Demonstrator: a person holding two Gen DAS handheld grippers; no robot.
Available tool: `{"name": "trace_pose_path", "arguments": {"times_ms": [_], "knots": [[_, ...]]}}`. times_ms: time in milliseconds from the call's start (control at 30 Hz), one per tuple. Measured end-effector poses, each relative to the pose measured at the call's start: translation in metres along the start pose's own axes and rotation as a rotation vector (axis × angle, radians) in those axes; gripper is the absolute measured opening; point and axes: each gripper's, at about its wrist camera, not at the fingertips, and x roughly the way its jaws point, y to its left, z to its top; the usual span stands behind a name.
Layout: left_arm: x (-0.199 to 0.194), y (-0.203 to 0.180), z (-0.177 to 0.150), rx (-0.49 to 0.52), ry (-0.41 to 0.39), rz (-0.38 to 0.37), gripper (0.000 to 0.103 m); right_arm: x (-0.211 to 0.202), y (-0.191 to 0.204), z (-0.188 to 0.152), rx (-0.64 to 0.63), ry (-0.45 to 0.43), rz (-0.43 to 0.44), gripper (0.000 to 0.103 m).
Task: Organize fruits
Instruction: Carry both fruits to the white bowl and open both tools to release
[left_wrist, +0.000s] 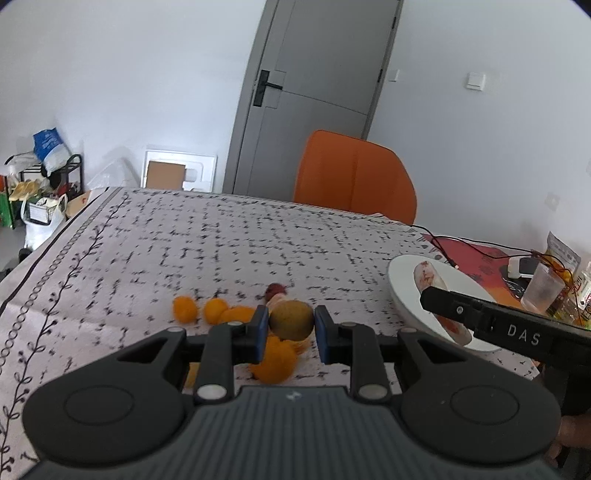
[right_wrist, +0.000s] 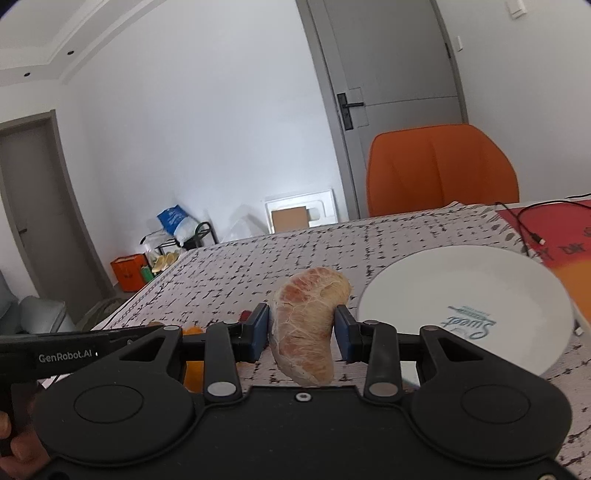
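The left claw (left_wrist: 290, 326) is clamped on a kiwi (left_wrist: 291, 319), held clear above the oranges (left_wrist: 218, 310) on the desk (left_wrist: 221, 240) for transfer. The right claw (right_wrist: 301, 330) is clamped on a peeled grapefruit segment (right_wrist: 306, 325), gripped across its narrow width. Farther right, the empty white plate (right_wrist: 461, 291) is the probable destination. An orange chair (right_wrist: 443, 170) stands beyond the desk.

Oranges (left_wrist: 218, 310) on table (left_wrist: 221, 236) (clustered), plate (right_wrist: 461, 295) to their right, chair (left_wrist: 354, 173) behind.
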Motion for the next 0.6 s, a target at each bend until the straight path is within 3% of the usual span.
{"name": "trace_pose_path", "arguments": {"times_ms": [600], "knots": [[0.031,-0.051,0.012,0.072,-0.005,-0.054,0.025,-0.015,-0.056,0.001,0.057,-0.051,-0.094,0.036]]}}
